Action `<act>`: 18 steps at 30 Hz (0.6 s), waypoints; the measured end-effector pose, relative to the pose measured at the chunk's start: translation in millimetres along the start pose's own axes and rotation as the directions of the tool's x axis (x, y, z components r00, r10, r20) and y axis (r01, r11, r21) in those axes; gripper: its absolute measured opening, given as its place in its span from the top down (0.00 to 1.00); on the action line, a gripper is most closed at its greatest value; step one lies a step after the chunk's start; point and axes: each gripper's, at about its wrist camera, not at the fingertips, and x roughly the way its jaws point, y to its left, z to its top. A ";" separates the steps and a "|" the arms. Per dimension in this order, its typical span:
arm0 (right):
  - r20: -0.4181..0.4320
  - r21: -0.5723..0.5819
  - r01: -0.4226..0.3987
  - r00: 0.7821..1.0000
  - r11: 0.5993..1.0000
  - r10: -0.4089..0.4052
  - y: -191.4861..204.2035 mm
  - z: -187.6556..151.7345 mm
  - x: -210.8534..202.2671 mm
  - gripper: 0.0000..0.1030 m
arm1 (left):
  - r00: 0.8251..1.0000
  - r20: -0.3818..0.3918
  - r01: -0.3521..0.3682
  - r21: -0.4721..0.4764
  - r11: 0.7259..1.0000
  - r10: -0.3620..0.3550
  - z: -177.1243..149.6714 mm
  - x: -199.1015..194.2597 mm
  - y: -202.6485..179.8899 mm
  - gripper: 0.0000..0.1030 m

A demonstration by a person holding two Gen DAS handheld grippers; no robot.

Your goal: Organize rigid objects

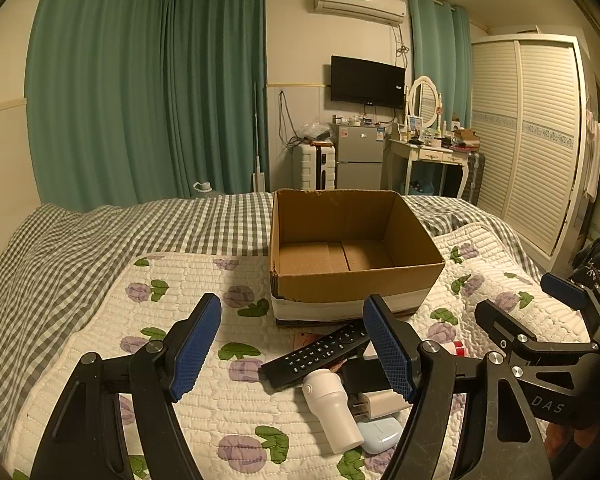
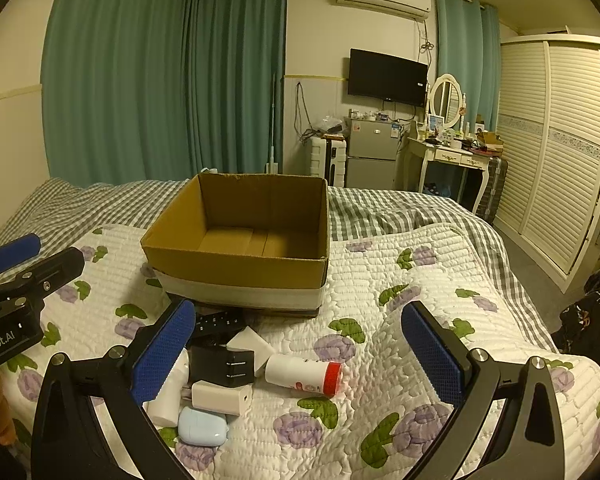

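Right wrist: "Robot.AI" on left claw [image 2: 20, 254]

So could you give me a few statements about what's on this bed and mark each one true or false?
1. The cardboard box has nothing inside it. True.
2. The black remote is already in the box. False: it lies on the quilt in front of the box.
3. Both the left gripper and the right gripper are open and hold nothing. True.
4. The white bottle with the red cap stands upright. False: it lies on its side.
5. A pale blue case lies near a white charger. True.
6. The curtains are red. False: they are green.
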 end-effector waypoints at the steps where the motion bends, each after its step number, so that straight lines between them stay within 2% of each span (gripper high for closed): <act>1: -0.002 -0.001 -0.001 1.000 1.000 0.001 0.3 -0.4 0.3 0.00 | 1.000 0.000 0.000 0.000 1.000 0.000 0.0 0.0 0.0 0.26; 18: -0.015 -0.007 -0.002 1.000 1.000 0.002 2.7 -0.1 3.3 0.00 | 1.000 -0.001 0.000 0.000 1.000 0.000 -1.4 0.8 2.1 0.26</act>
